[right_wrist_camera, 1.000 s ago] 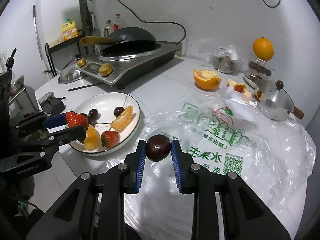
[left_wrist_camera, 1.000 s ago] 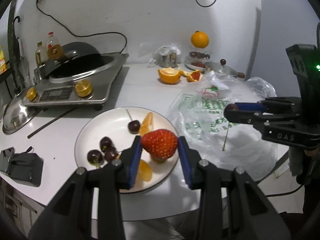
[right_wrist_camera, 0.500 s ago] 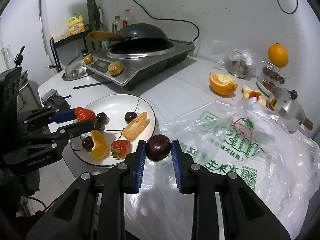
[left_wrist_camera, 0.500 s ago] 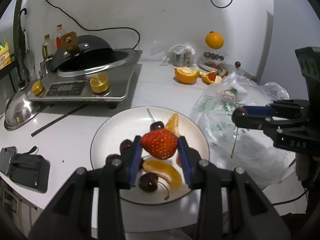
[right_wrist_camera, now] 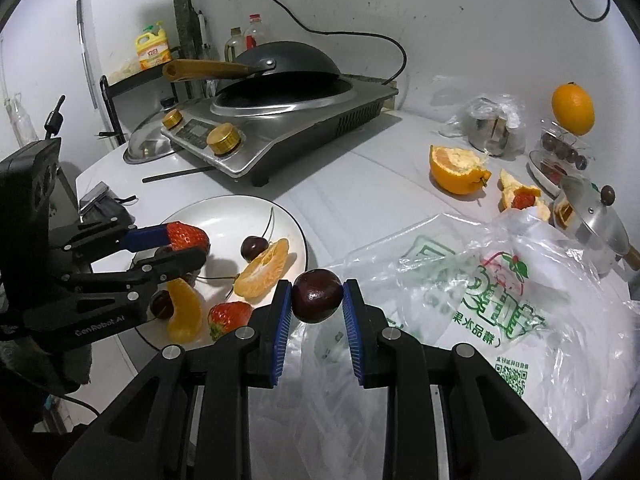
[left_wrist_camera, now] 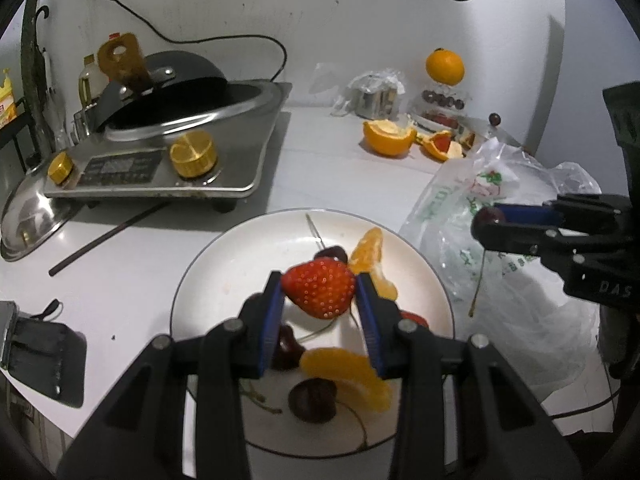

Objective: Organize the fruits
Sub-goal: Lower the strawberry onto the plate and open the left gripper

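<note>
My left gripper (left_wrist_camera: 320, 290) is shut on a red strawberry (left_wrist_camera: 319, 288) and holds it above the white plate (left_wrist_camera: 224, 264); it also shows in the right wrist view (right_wrist_camera: 188, 242). The plate holds cherries (left_wrist_camera: 313, 399), orange segments (left_wrist_camera: 348, 372) and another strawberry (right_wrist_camera: 229, 317). My right gripper (right_wrist_camera: 316, 297) is shut on a dark cherry (right_wrist_camera: 316, 295) above the edge of a plastic bag (right_wrist_camera: 480, 280), just right of the plate. The cherry's stem (left_wrist_camera: 479, 284) hangs down in the left wrist view.
An induction cooker with a wok (left_wrist_camera: 168, 128) stands at the back left, a pot lid (left_wrist_camera: 28, 220) beside it. Orange halves and peel (left_wrist_camera: 388, 142), a whole orange (left_wrist_camera: 445, 66) and a small metal pot (right_wrist_camera: 592, 220) are at the back right. A black pouch (left_wrist_camera: 44, 356) lies left.
My left gripper has moved forward over the plate with the strawberry. My right gripper has come closer to the plate with the cherry. Both stay shut.
</note>
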Tool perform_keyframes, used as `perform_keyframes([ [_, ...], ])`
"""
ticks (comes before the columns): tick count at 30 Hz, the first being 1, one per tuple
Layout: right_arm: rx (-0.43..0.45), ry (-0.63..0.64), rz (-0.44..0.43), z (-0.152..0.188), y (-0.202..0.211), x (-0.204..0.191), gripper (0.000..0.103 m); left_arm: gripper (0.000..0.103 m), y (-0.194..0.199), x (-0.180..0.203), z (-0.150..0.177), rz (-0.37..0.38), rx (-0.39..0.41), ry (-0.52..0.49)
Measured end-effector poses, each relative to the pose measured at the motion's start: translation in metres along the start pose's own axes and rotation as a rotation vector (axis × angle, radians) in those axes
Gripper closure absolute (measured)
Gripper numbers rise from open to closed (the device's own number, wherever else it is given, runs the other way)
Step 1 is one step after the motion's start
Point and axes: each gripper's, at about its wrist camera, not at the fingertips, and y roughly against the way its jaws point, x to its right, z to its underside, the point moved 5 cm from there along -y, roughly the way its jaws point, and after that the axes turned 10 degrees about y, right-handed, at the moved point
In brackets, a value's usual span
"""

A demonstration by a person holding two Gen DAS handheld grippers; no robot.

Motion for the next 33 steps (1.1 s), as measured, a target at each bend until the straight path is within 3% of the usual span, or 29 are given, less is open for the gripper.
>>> perform_keyframes([
  [15, -0.006, 0.008, 0.005, -0.002, -0.005, -0.001, 0.076, 0.064, -0.014, -0.005, 0.003, -0.007, -0.045, 0.034],
  [19, -0.005, 0.015, 0.006, -0.003, -0.004, -0.005, 0.076, 0.049, -0.008, -0.006, 0.003, 0.003, -0.03, 0.044],
  [33, 0.002, 0.036, 0.018, -0.008, 0.004, -0.021, 0.076, 0.049, 0.017, -0.012, 0.002, 0.005, 0.014, 0.041],
])
